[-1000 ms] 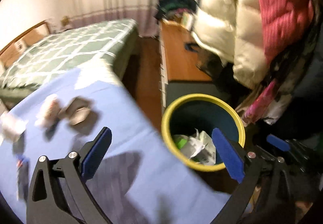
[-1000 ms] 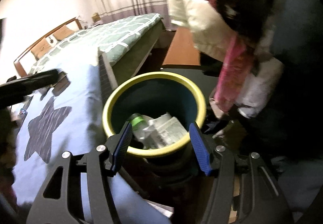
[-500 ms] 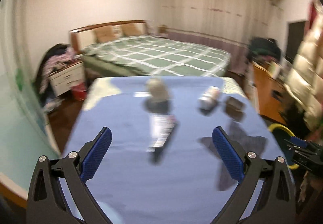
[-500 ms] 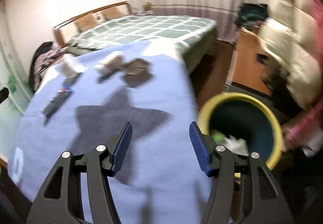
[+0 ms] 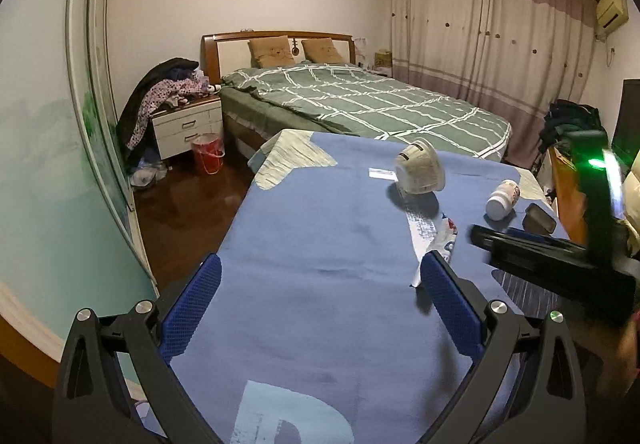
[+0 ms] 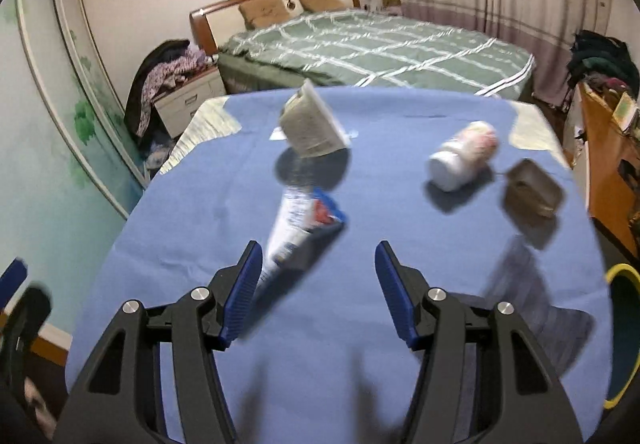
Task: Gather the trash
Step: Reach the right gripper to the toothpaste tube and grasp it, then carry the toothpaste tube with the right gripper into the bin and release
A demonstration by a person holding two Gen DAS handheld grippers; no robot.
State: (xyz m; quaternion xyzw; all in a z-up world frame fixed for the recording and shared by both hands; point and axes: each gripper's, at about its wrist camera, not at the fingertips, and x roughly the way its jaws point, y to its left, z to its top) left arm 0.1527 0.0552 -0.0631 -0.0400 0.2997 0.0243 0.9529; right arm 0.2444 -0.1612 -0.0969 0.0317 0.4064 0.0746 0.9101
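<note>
The left gripper (image 5: pixel 320 308), at the bottom of its own view, has its blue-padded jaws spread wide with nothing between them, over a table draped in blue cloth (image 5: pixel 312 244). The right gripper (image 6: pixel 318 284) also stands apart and empty — its left pad sits just beside the near end of a flattened white wrapper with blue and red print (image 6: pixel 298 232), which lies at mid-frame in the right wrist view.

Beyond the wrapper, toward the upper middle of that view, a crumpled beige paper cup (image 6: pixel 312 124) lies tipped on the cloth. To the right lies a small white plastic bottle with a pinkish label (image 6: pixel 464 156) on its side, and just right of it a dark brown shallow box (image 6: pixel 532 196). At the lower right edge a slice of the yellow-rimmed trash bin (image 6: pixel 620 276) shows beside the table.

In the left wrist view the right gripper's black body crosses the right side of the frame, blurred. A bed with a green checked cover (image 5: pixel 360 104) fills the background.
</note>
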